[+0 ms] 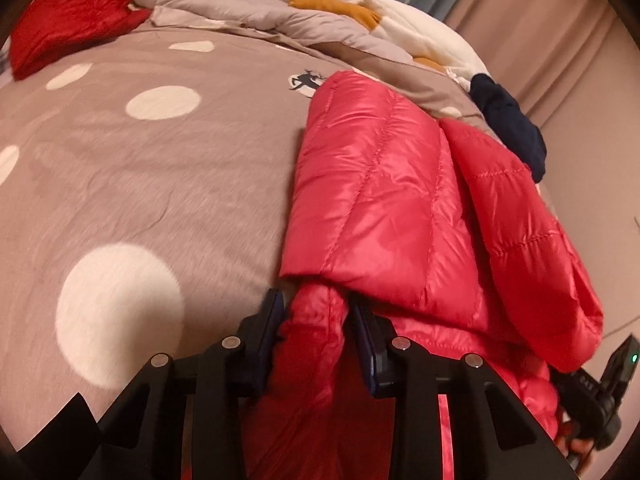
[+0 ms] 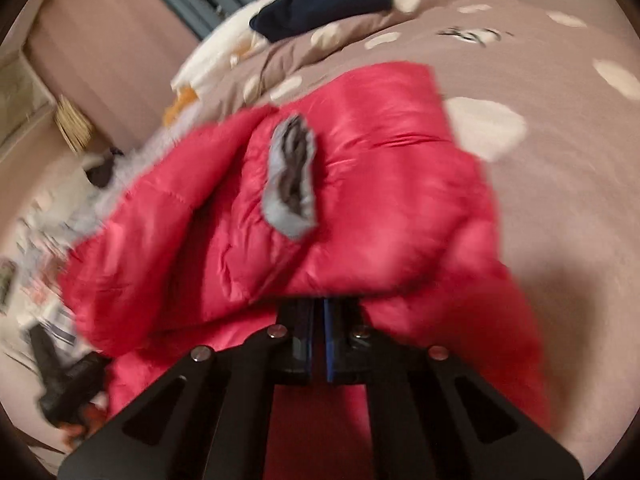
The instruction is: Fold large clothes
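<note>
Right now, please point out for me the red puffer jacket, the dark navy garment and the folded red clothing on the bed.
red puffer jacket [image 1: 380, 184]: left wrist view, on its quilted upper panel.
dark navy garment [image 1: 508, 120]: left wrist view, on its middle.
folded red clothing [image 1: 68, 20]: left wrist view, on its top surface.

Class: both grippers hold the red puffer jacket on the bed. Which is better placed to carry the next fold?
Probably left: the left gripper pinches the red puffer jacket beside bare bedspread.
</note>
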A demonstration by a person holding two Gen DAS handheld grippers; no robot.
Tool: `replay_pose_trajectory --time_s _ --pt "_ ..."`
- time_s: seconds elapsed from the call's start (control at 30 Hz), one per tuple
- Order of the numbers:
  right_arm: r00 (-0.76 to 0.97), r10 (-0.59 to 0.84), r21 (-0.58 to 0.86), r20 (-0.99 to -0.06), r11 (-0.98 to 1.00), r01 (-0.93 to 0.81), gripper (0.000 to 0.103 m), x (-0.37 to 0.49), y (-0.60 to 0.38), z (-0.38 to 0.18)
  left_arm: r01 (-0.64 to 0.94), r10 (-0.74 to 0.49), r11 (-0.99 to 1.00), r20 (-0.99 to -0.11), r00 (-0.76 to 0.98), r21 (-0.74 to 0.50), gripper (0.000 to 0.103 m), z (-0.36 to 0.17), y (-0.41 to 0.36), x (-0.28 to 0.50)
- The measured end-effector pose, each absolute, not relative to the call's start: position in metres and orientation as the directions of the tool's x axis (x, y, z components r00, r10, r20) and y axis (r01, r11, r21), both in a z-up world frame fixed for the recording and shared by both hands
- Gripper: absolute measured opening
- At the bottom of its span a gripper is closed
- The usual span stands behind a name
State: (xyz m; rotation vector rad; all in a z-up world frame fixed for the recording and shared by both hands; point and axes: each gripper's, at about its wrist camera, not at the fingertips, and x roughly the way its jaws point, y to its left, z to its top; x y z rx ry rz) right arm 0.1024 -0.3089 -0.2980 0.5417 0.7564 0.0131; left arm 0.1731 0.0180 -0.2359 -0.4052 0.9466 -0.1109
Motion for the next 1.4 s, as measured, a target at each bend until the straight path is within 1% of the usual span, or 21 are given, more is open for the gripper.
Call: replay_pose_trajectory --time_s 0.07,0.17,0.23,0.27,0.3,0.33,0.37,0.4,0.43,0.5,0.57,0.6,0.67,0.7,0.73,0.77,0.8,0.87,0.93,1.13,1.4 --pt "0.74 0.18 0.457 -0.648 0.869 0.189 0.003 0.105 -0.307 -0.294 -0.067 -0.266 0.926 -0.767 0.585 -0.372 0.033 -0.233 0.019 0.171" --pt "0.737 0.154 0.415 -0.658 0.891 0.185 0.01 0.098 -0.31 -0.286 -0.071 -0.215 0.945 -0.772 0.599 -0.318 0.043 -0.226 0.026 0.165" --pt "0.727 0.135 0.375 -0.673 0.91 0.178 0.023 0.09 -0.316 -0.283 -0.072 -0.164 0.961 -0.763 0.625 -0.265 0.055 -0.222 0.026 0.162" --pt "0.721 0.127 0.358 -0.681 0.917 0.176 0.036 0.086 -0.32 -0.28 -0.064 -0.152 0.967 -0.765 0.625 -0.245 0.055 -0.222 0.025 0.162" --pt "0.718 0.119 0.343 -0.686 0.923 0.175 0.044 0.082 -0.324 -0.277 -0.044 -0.16 0.97 -0.769 0.618 -0.237 0.055 -0.222 0.023 0.162" --pt "0.724 0.118 0.343 -0.679 0.923 0.171 0.047 0.077 -0.329 -0.273 -0.015 -0.186 0.969 -0.772 0.608 -0.246 0.055 -0.224 0.022 0.162" --pt "0.732 0.107 0.34 -0.673 0.923 0.178 0.06 0.071 -0.333 -0.271 0.012 -0.214 0.966 -0.775 0.595 -0.257 0.055 -0.225 0.02 0.162" --pt "0.741 0.073 0.322 -0.667 0.926 0.198 0.069 0.064 -0.338 -0.266 0.02 -0.224 0.965 -0.777 0.588 -0.263 0.055 -0.226 0.019 0.163" --pt "0.745 0.04 0.297 -0.666 0.93 0.215 0.073 0.061 -0.339 -0.264 0.021 -0.229 0.963 -0.778 0.585 -0.267 0.055 -0.226 0.018 0.163" --pt "0.753 -0.032 0.234 -0.657 0.941 0.244 0.09 0.054 -0.344 -0.261 0.014 -0.236 0.959 -0.775 0.586 -0.282 0.055 -0.226 0.019 0.165" --pt "0.744 -0.046 0.226 -0.667 0.939 0.26 0.093 0.058 -0.354 -0.268 0.004 -0.278 0.941 -0.767 0.578 -0.339 0.057 -0.232 0.023 0.17" --pt "0.73 -0.02 0.251 -0.683 0.932 0.261 0.091 0.063 -0.36 -0.275 0.005 -0.302 0.932 -0.768 0.565 -0.363 0.057 -0.236 0.024 0.175" --pt "0.715 0.09 0.371 -0.693 0.895 0.248 0.086 0.076 -0.372 -0.293 0.013 -0.338 0.916 -0.753 0.565 -0.401 0.057 -0.238 0.026 0.182" --pt "0.743 0.103 0.406 -0.662 0.882 0.239 0.083 0.076 -0.376 -0.294 0.012 -0.345 0.912 -0.751 0.563 -0.41 0.052 -0.239 0.026 0.184" --pt "0.764 0.13 0.442 -0.632 0.871 0.217 0.076 0.076 -0.376 -0.294 0.022 -0.35 0.912 -0.751 0.56 -0.409 0.043 -0.239 0.023 0.187" --pt "0.774 0.189 0.498 -0.604 0.848 0.181 0.053 0.078 -0.378 -0.296 0.035 -0.355 0.913 -0.752 0.555 -0.406 0.038 -0.239 0.019 0.19" --pt "0.774 0.244 0.553 -0.585 0.818 0.16 0.038 0.082 -0.381 -0.301 0.046 -0.349 0.92 -0.758 0.551 -0.39 0.034 -0.24 0.014 0.192" --pt "0.76 0.242 0.559 -0.604 0.808 0.186 0.024 0.089 -0.383 -0.31 0.048 -0.322 0.932 -0.759 0.565 -0.359 0.029 -0.238 0.007 0.193" --pt "0.771 0.238 0.561 -0.591 0.808 0.18 0.021 0.087 -0.384 -0.308 0.05 -0.298 0.942 -0.76 0.578 -0.331 0.024 -0.236 0.002 0.193" --pt "0.778 0.222 0.549 -0.588 0.815 0.182 0.018 0.099 -0.381 -0.303 0.039 -0.272 0.951 -0.763 0.586 -0.308 0.023 -0.235 -0.001 0.206" --pt "0.746 0.181 0.466 -0.641 0.864 0.191 0.018 0.184 -0.373 -0.288 -0.004 -0.235 0.955 -0.767 0.597 -0.295 0.023 -0.237 0.0 0.268"
